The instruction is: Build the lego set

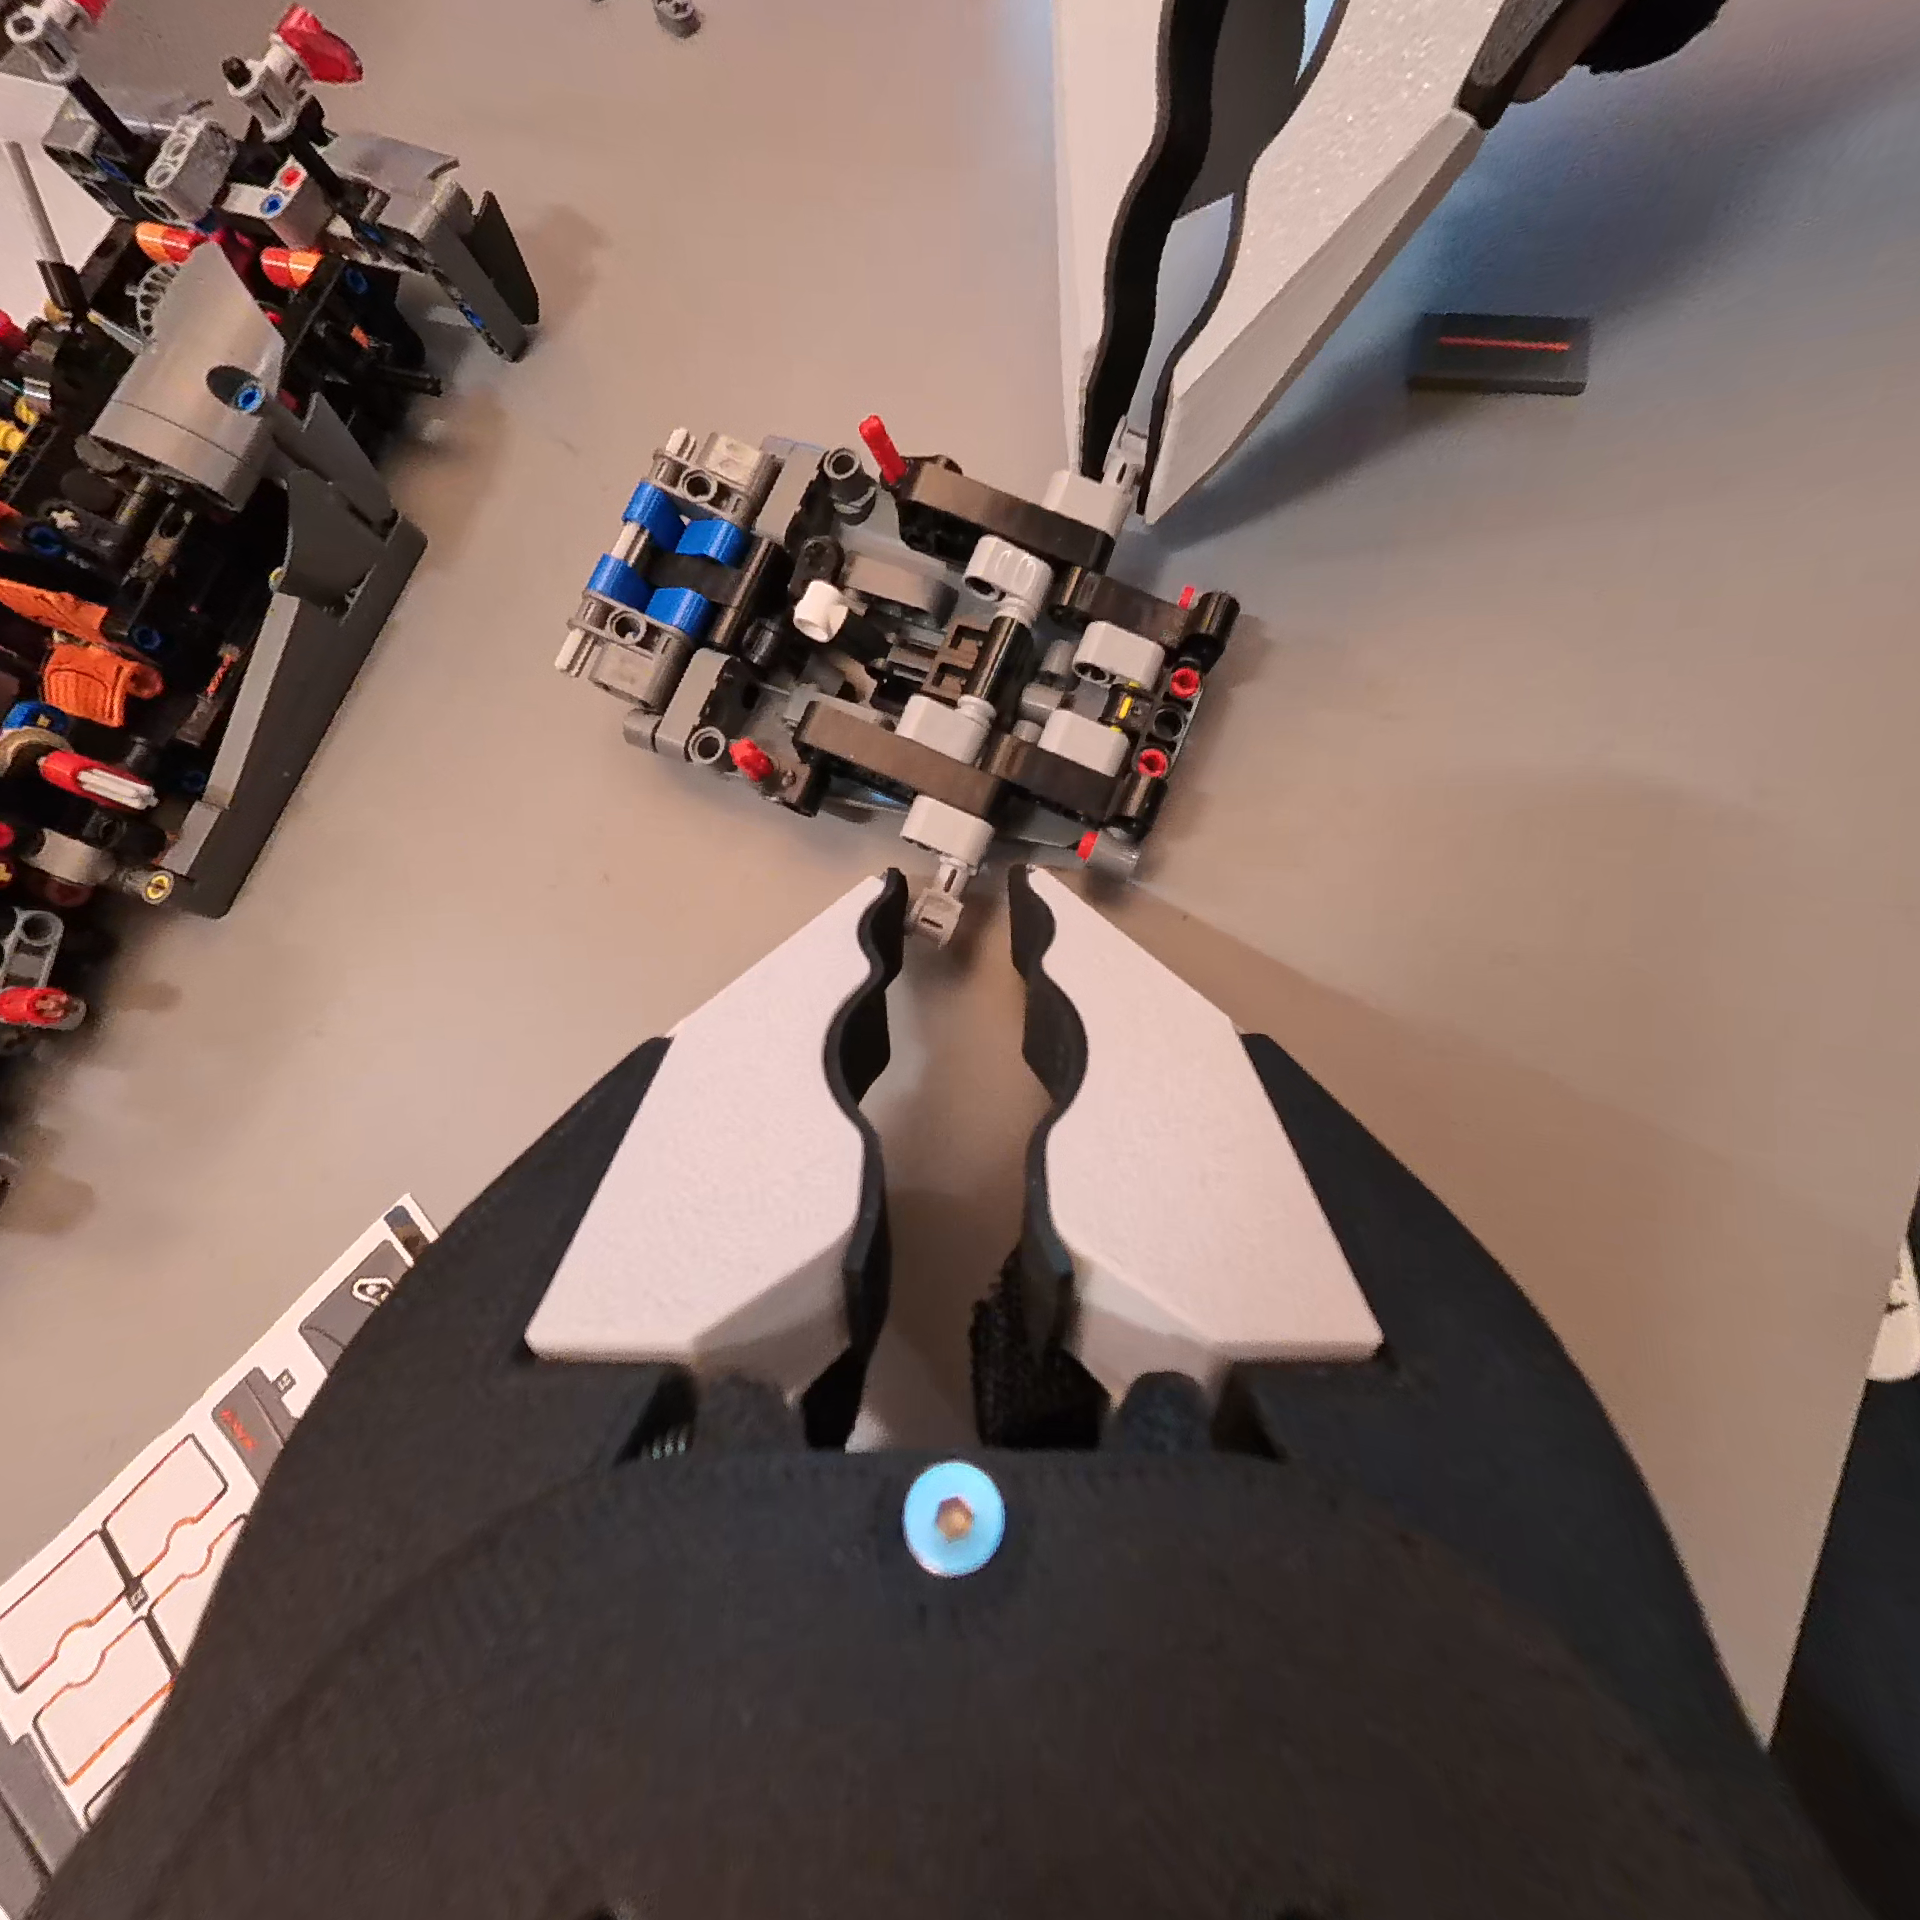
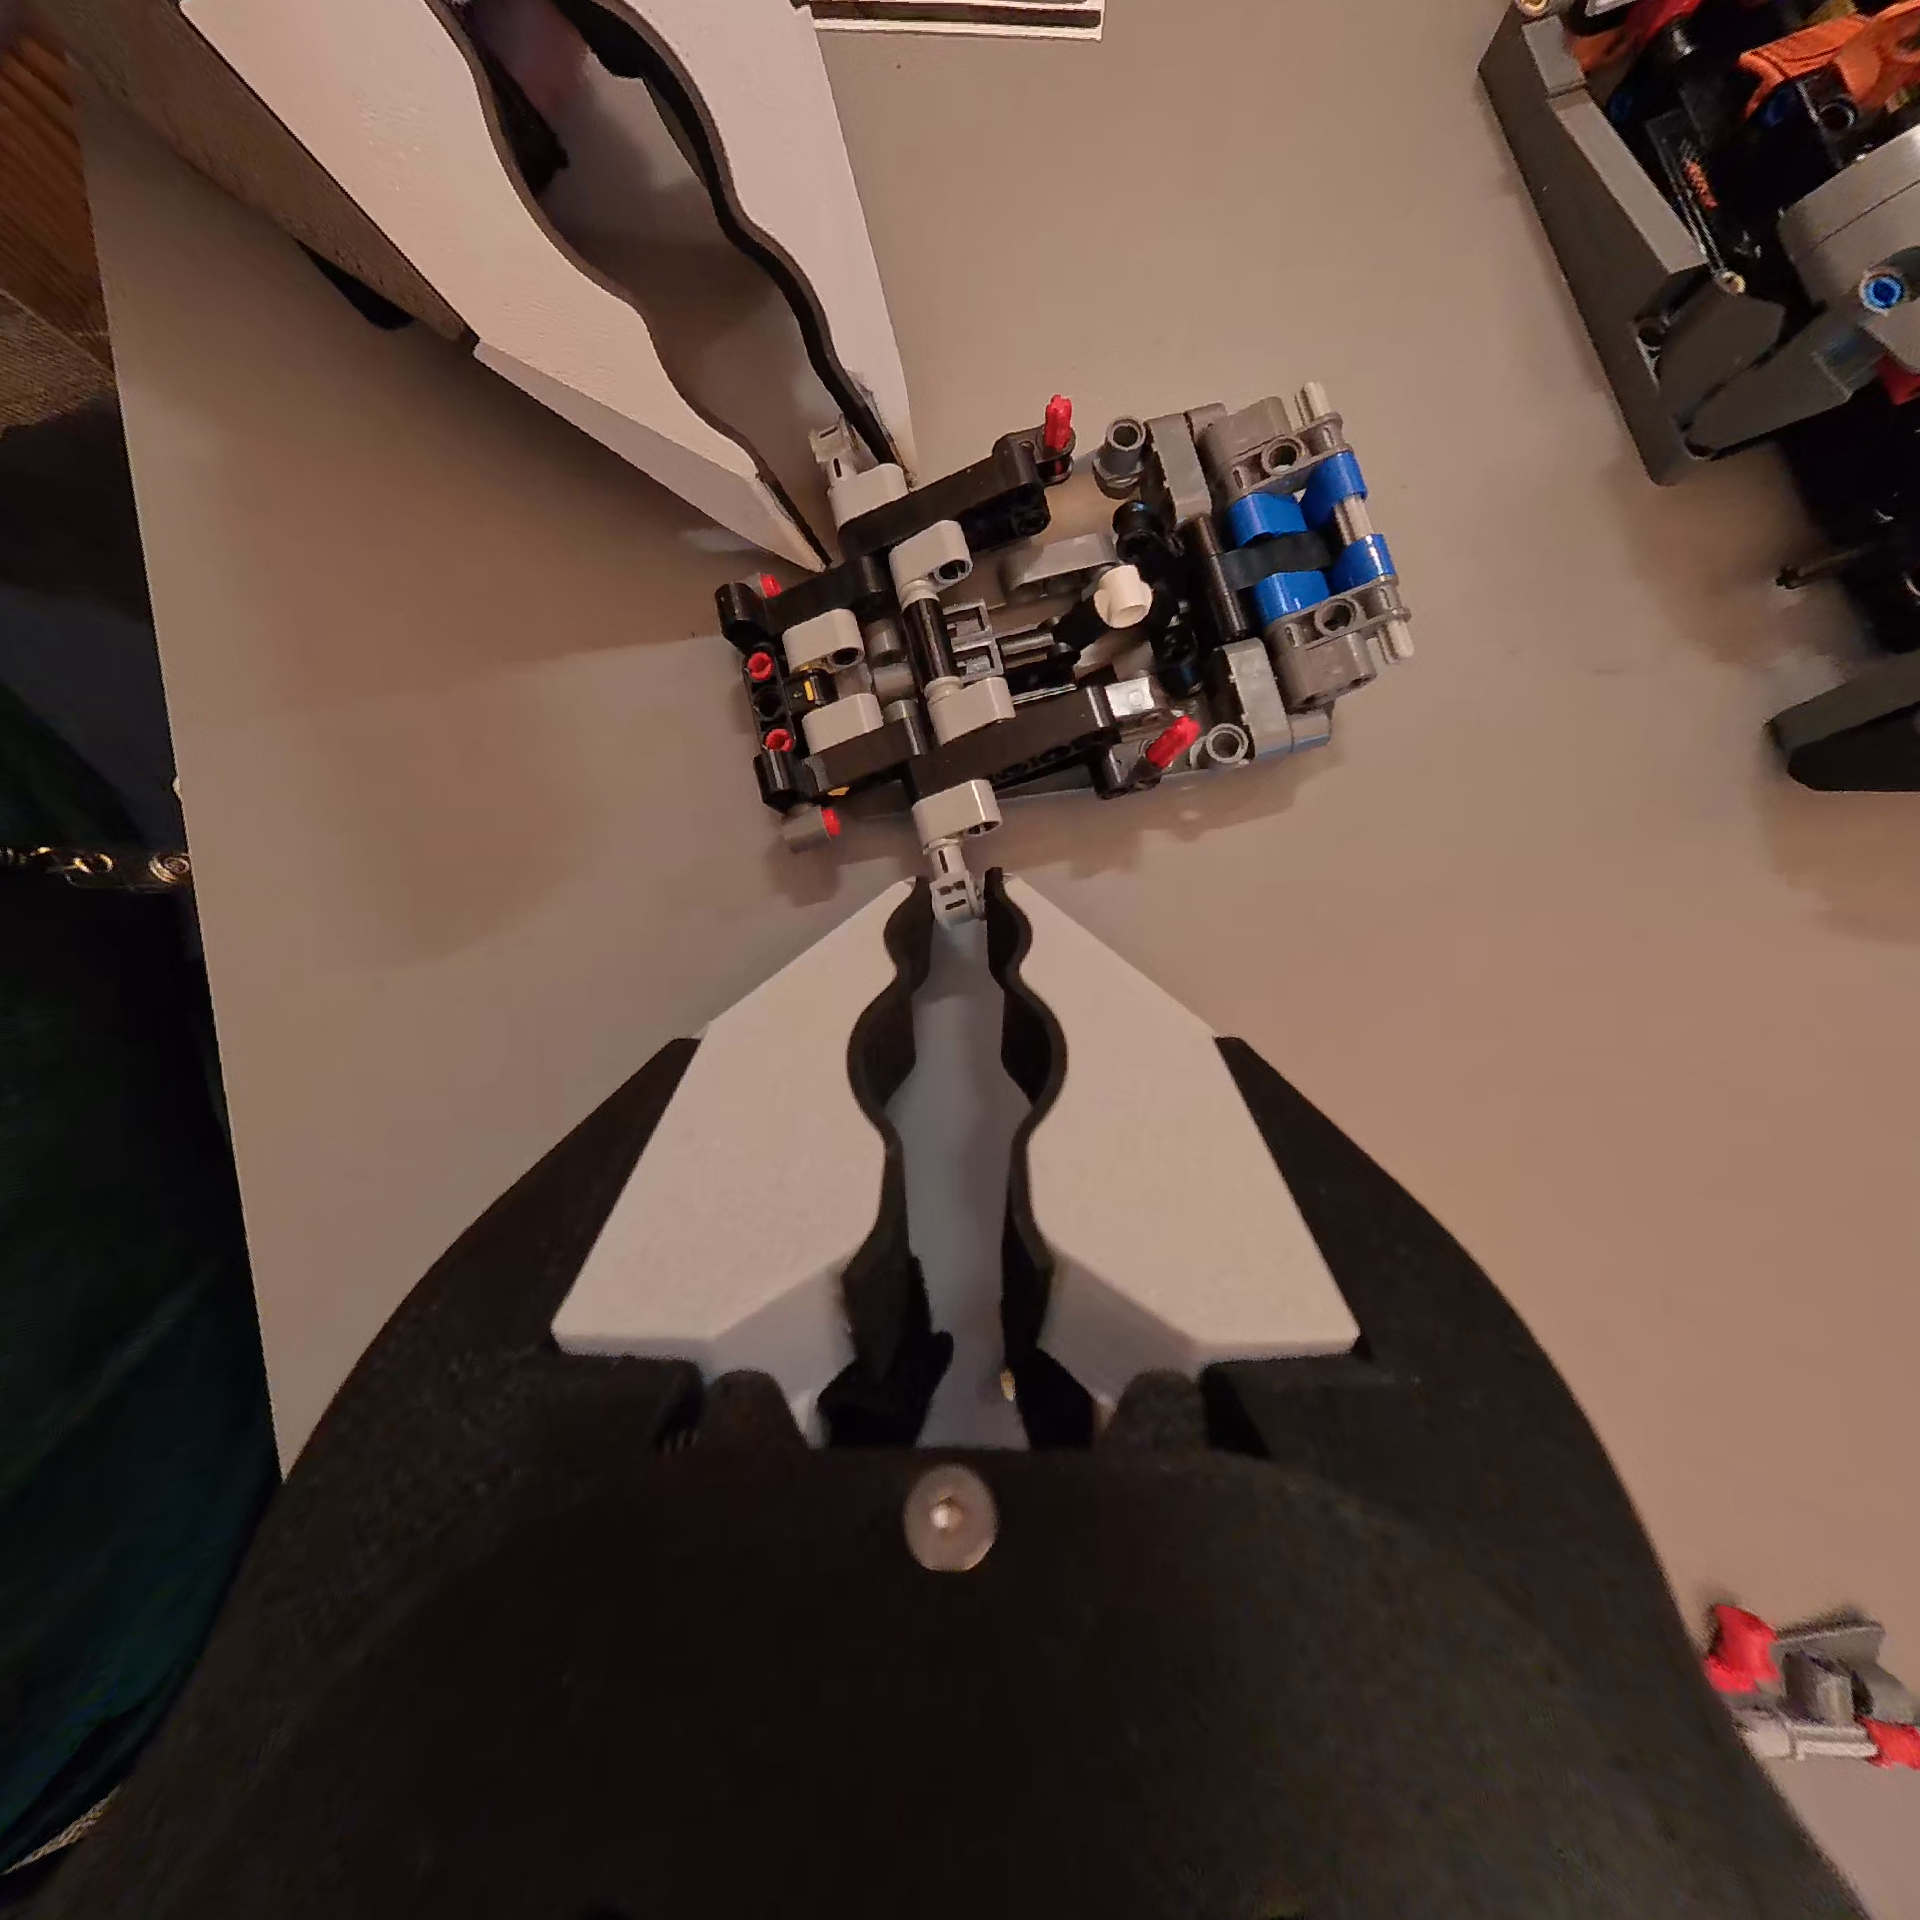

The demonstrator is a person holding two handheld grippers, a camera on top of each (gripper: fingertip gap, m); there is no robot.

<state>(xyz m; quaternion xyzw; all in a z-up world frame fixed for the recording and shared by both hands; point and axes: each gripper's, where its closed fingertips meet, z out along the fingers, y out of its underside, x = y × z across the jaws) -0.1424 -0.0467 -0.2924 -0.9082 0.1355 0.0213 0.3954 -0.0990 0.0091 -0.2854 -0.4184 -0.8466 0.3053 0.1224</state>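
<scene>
- Small black-and-grey brick chassis with blue curved pieces (image 1: pixel 904 644): lay flat on the grey table (image 1: pixel 1455 935), long axis crosswise between both grippers, blue end towards the large dark model (image 1: pixel 187 499).
- Left gripper (image 1: pixel 951 883): jaws parted around the chassis's near grey axle stub (image 1: pixel 940 906).
- Right gripper (image 2: pixel 956 883): pinched the opposite stub (image 2: pixel 956 894).

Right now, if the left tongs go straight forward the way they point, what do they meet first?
The small grey connector sticking out of the lego module. It sits already between the open left tongs, near the left fingertip. Behind it comes the module body. Height above the table is unclear.
</scene>
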